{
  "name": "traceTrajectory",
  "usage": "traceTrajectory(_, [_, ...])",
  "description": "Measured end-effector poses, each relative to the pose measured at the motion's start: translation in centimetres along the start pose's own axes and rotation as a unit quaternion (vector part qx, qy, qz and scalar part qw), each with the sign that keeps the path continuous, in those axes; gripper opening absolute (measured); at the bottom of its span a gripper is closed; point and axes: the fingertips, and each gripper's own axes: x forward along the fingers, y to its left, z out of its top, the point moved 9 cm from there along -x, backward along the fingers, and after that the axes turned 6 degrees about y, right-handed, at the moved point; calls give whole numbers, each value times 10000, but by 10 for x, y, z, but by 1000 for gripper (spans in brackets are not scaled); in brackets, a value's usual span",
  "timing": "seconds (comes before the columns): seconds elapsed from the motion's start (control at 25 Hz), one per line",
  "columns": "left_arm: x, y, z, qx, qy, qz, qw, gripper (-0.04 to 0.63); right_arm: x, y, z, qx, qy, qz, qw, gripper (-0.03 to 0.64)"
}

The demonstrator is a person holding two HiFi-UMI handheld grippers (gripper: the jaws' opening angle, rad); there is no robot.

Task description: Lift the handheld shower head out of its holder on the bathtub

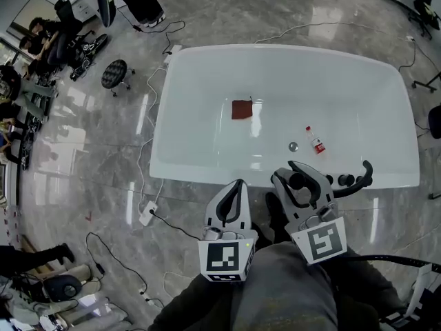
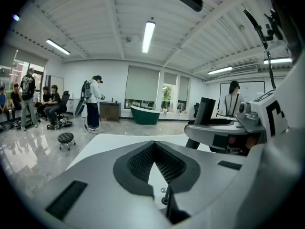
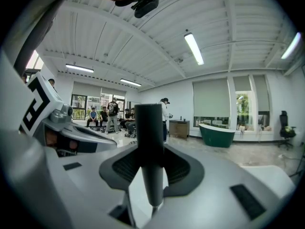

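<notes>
Marble floor (image 1: 89, 171), with a white bathtub (image 1: 207, 164) standing on it. Left gripper (image 1: 238, 185): jaws pressed together, nothing between them. Right gripper (image 1: 286, 173): clamped on the dark handle of the shower head (image 3: 148, 142), which stands upright, raised just left of the tap fittings (image 1: 346, 179) on the near rim. Lift: apparently done, with nothing plainly left to do.

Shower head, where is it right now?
The shower head stands upright between the right gripper's jaws in the right gripper view. In the head view, that gripper shows at the white bathtub's near rim, just left of the black tap.
</notes>
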Motion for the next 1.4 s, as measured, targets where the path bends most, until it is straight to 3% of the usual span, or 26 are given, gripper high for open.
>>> traceTrajectory(0.68, [-14,-15,2,104,-130,-21,9999,3,-19,4,7,-118,-215,-36,9997,137])
traceTrajectory(1.4, [-91,-41,-17,238,-465,-15,9986,3,-95,54,33,-430,-871,-234,9950,137])
